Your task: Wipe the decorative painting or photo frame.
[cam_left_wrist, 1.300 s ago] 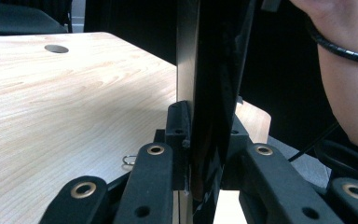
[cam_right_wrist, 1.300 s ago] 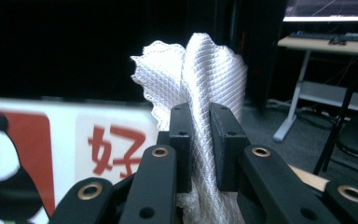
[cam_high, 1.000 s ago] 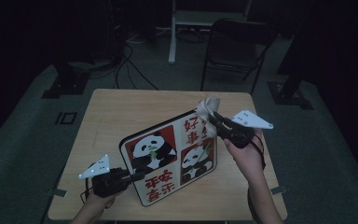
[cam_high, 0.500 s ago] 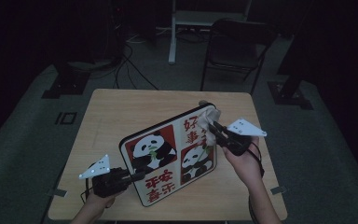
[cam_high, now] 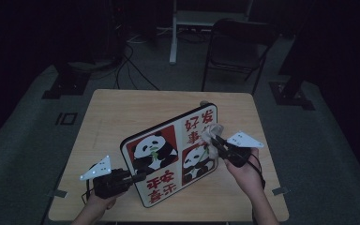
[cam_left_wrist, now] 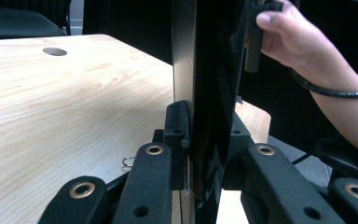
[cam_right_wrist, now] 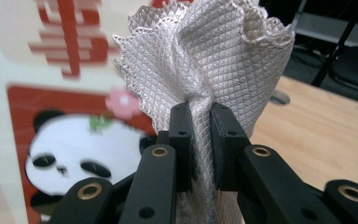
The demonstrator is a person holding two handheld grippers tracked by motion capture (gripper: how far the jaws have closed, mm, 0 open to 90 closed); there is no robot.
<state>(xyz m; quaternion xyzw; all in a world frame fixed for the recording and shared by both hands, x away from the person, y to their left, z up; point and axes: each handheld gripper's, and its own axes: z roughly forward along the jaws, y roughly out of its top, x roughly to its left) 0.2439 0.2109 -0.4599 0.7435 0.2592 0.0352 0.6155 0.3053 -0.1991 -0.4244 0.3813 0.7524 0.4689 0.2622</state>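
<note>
Panda board (cam_high: 171, 161) standing on edge on the wooden table (cam_high: 122, 117), tilted back slightly, its printed face (four panels: two pandas, two blocks of red characters) turned toward the person's side. It sits on the near half of the tabletop and runs diagonally, its lower-left corner close to the near edge and its upper-right corner toward the table's middle.

Left gripper (cam_high: 133, 177): jaws closed on the board's lower-left edge. In the left gripper view the board (cam_left_wrist: 205, 93) appears edge-on as a dark vertical slab clamped between the two black pads (cam_left_wrist: 177, 126).

Right gripper (cam_high: 214, 140): jaws pinched shut on a white quilted cloth (cam_high: 211, 133), which bunches above the tips and lies against the board's face at the right-hand panels, beside the lower-right panda. In the right gripper view the cloth (cam_right_wrist: 205, 60) fans out above the jaws in scalloped-edged folds, with the panda panel (cam_right_wrist: 60, 154) blurred close behind it.

Surroundings: a round cable hole (cam_left_wrist: 54, 51) in the tabletop; a dark folding chair (cam_high: 239, 47) on the floor beyond the table's far edge.
</note>
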